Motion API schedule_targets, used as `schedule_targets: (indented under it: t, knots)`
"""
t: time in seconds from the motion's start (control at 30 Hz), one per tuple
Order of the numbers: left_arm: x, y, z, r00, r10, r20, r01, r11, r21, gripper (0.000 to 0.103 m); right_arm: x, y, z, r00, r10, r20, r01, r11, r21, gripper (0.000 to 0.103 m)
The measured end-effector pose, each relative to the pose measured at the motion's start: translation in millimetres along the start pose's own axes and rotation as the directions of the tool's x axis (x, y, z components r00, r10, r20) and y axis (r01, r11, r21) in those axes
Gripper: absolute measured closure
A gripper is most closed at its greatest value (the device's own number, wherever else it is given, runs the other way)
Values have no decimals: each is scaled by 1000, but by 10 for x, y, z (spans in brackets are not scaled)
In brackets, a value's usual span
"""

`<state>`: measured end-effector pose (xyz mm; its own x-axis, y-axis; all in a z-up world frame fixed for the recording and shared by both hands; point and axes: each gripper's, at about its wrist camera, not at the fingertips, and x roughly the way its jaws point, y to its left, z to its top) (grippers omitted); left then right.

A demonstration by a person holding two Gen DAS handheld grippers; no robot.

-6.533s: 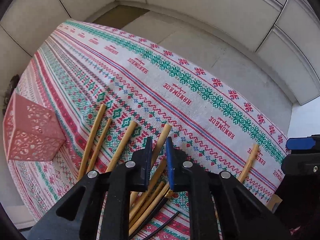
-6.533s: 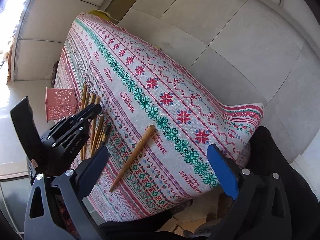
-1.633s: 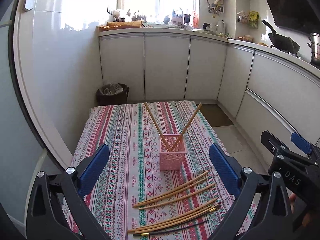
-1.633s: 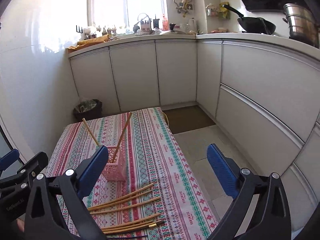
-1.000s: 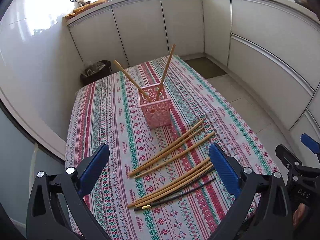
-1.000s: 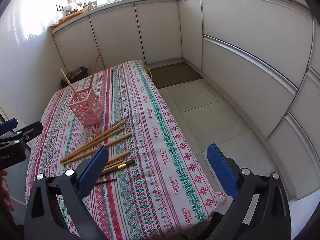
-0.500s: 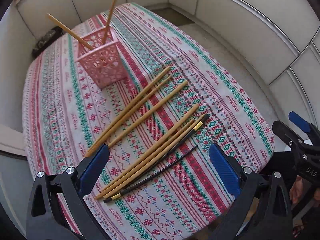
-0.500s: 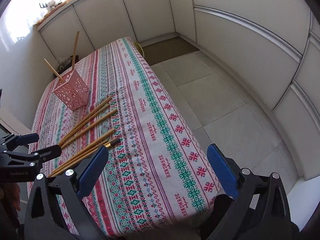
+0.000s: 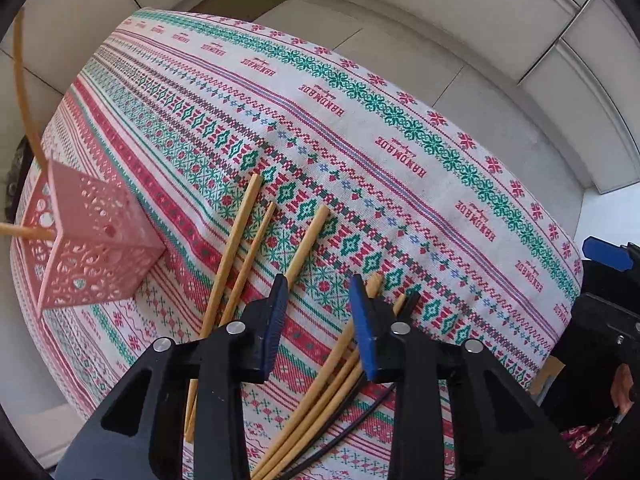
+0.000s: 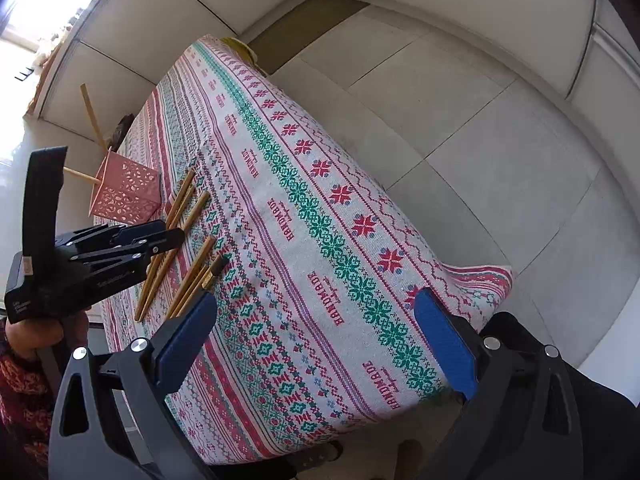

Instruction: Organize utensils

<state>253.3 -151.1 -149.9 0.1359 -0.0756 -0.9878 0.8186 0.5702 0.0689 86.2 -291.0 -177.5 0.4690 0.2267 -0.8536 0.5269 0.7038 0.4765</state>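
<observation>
The left gripper [image 9: 320, 296] hangs low over the worktop [image 9: 400, 128], which is covered in a patterned cloth [image 10: 320, 220]. Its jaws stand partly apart with bare cloth showing in the gap, gripping nothing. The blue fingertips [image 9: 276, 312] frame a spot among the loose bamboo chopsticks [image 9: 236, 236]: 1 stick [image 9: 308, 240] runs under the left pad's tip, and another [image 9: 374, 280] pokes out just beside the right pad. 2 more sticks lie side by side further to the left, and a bundle of bamboo sticks with a dark thin stick [image 9: 340, 424] fans out beneath the gripper body.

The pink perforated holder [image 9: 88, 248] stands on the cloth to the left of the sticks, apart from the jaws, with 2 chopsticks [image 9: 24, 92] leaning out of it.

The right gripper [image 10: 316, 328] is held off the near edge of the worktop, its jaws spread wide with nothing between them. From its camera the left gripper shows above the loose sticks, near the holder [image 10: 124, 196].
</observation>
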Motion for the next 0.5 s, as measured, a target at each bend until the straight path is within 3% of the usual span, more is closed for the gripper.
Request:
schedule_targets:
  t: [0.27,0.37,0.5]
  knots:
    - [303,101,131,998,-4,-58,7,999,37,85,149,-9,28,997,9,-74,-6,1000,30,7]
    - [326,176,106,998,-50,-44,50,999,1,89,170,20,32,998,-2,-64,5,999,35,7]
    - [304,134,-103,999,6,44,-4,999,-37,94,208,84,40,998,-23,-54,26,999,44,7]
